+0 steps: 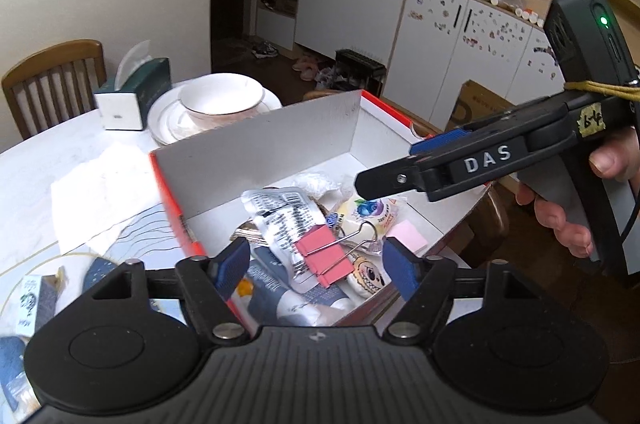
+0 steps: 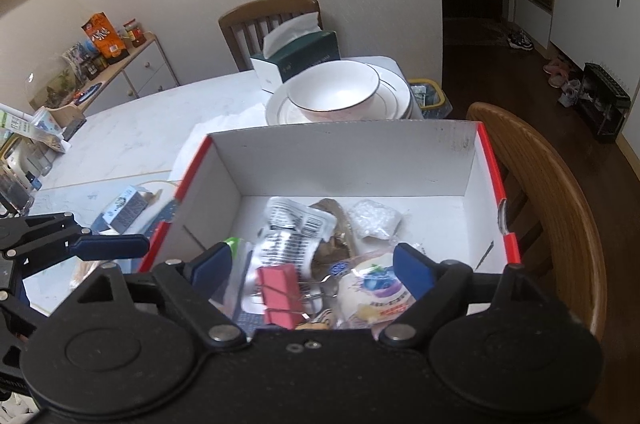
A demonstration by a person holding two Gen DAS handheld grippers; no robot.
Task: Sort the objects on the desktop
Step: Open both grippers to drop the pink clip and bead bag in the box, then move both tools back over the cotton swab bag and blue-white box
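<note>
I'm over the table [image 2: 160,120] with both tools above the red-edged cardboard box [image 2: 344,160], which sits at the table's near edge and already holds most of the clutter, so I judge the sort well along. In the box I count one silver foil pouch [image 1: 280,220], one clear crinkled bag [image 2: 374,220], one blueberry-print snack pack [image 2: 376,292], one pink sticky-note pad [image 1: 408,235] and one pink binder clip [image 1: 326,258], which lies on the pouch at 6 o'clock in the box; a few more packets sit underneath, too buried to count. Left to do: one small printed carton [image 2: 126,210] and some dark blue packets [image 1: 98,274] are outside the box at its 9 o'clock, on the table. At 12 o'clock beyond the box: one bowl [image 2: 334,90] on stacked plates, one tissue box [image 2: 296,58]. Left gripper [image 1: 316,270] is spread wide, holding nothing, hanging over the clip. Right gripper [image 2: 312,270] is also wide and empty, above the box's near half.
</note>
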